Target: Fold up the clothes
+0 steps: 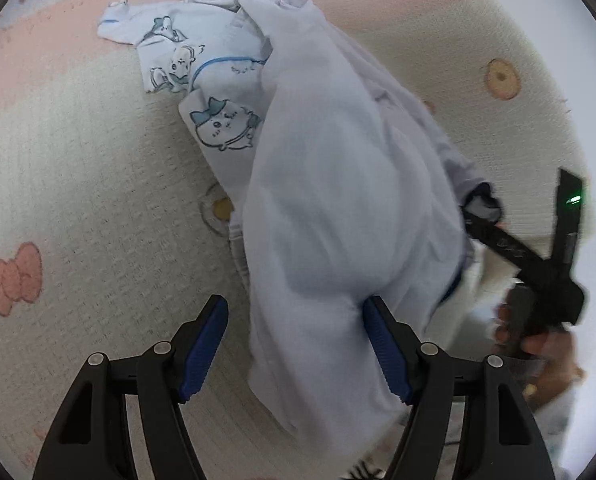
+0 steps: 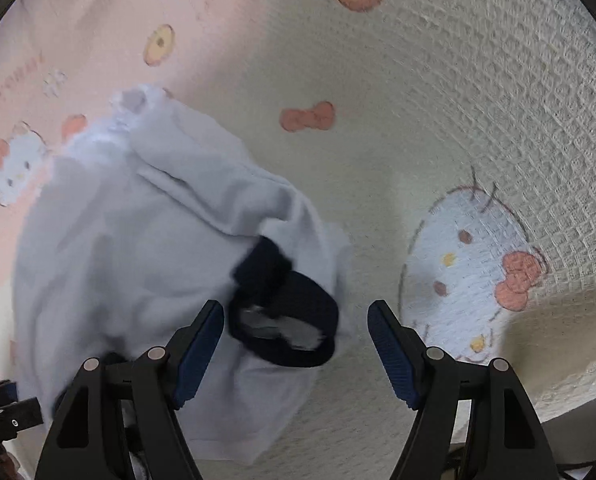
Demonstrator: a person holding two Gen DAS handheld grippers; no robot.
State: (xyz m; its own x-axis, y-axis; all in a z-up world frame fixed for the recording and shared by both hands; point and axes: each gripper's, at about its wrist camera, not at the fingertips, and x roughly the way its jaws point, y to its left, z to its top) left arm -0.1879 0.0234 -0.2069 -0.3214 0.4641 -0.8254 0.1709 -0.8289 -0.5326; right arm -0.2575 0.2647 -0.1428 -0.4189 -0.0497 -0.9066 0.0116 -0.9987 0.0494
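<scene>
A white garment (image 1: pixel 338 200) with blue cartoon prints (image 1: pixel 222 128) lies crumpled on a cream and pink blanket (image 1: pixel 78 180). My left gripper (image 1: pixel 296 350) is open, and a fold of the white cloth runs between its blue pads, against the right one. In the right wrist view the same white garment (image 2: pixel 138 260) shows its dark navy collar (image 2: pixel 286 312), which sits between the fingers of my open right gripper (image 2: pixel 296 350). Neither gripper pinches the cloth. The cloth looks motion-blurred.
The blanket (image 2: pixel 418 120) carries cat-face, bow and doughnut prints and covers the whole surface. A hand (image 1: pixel 538 344) holding the right tool appears at the right edge of the left wrist view. The blanket's edge (image 2: pixel 558 380) drops off at lower right.
</scene>
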